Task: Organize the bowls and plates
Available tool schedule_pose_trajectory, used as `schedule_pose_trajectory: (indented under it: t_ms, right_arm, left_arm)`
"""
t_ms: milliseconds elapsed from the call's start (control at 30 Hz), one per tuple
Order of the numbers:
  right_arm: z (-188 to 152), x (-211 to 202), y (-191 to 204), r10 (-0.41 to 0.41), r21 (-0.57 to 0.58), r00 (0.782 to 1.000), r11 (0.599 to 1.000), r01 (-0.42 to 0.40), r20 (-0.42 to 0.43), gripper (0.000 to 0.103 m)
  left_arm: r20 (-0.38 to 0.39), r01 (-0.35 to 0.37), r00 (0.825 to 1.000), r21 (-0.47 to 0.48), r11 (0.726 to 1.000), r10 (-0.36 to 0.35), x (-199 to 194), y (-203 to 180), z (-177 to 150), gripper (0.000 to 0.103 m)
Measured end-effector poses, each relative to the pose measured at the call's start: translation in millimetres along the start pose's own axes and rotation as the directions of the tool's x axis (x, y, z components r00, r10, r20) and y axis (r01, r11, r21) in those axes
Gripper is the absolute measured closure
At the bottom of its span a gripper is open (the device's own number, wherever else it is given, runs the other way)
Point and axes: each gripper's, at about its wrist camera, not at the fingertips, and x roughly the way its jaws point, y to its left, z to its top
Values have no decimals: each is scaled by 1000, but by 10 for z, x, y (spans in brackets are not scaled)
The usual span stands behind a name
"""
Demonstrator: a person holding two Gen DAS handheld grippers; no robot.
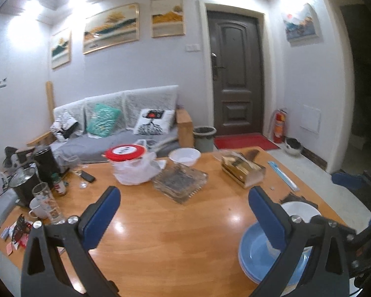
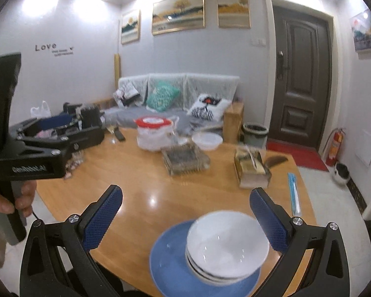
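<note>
A stack of blue plates (image 2: 170, 267) lies at the near edge of the wooden table (image 2: 160, 188), with stacked white bowls (image 2: 225, 245) on top. It also shows in the left wrist view as blue plates (image 1: 257, 255) with a white bowl (image 1: 301, 210). Another white bowl (image 1: 184, 156) sits at the table's far side, also in the right wrist view (image 2: 207, 141). My left gripper (image 1: 184, 212) is open and empty over the table middle. My right gripper (image 2: 185, 212) is open and empty just above the stacked bowls.
A glass tray (image 1: 180, 183), a red-lidded container in a plastic bag (image 1: 129, 163) and a tissue box (image 1: 243, 170) stand mid-table. Glasses, a mug (image 1: 38, 209) and a pot (image 1: 24, 185) crowd the left edge. A blue packet (image 2: 293, 193) lies on the right.
</note>
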Motion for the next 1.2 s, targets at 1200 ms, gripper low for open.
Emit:
schedule_pose_trajectory:
  t_ms: [1200]
  right_arm:
    - [190,-1,239,62,-5,993,998,-62,98,1]
  left_arm:
    - [56,-124,990,-100,987,130,-180,489,-52,1]
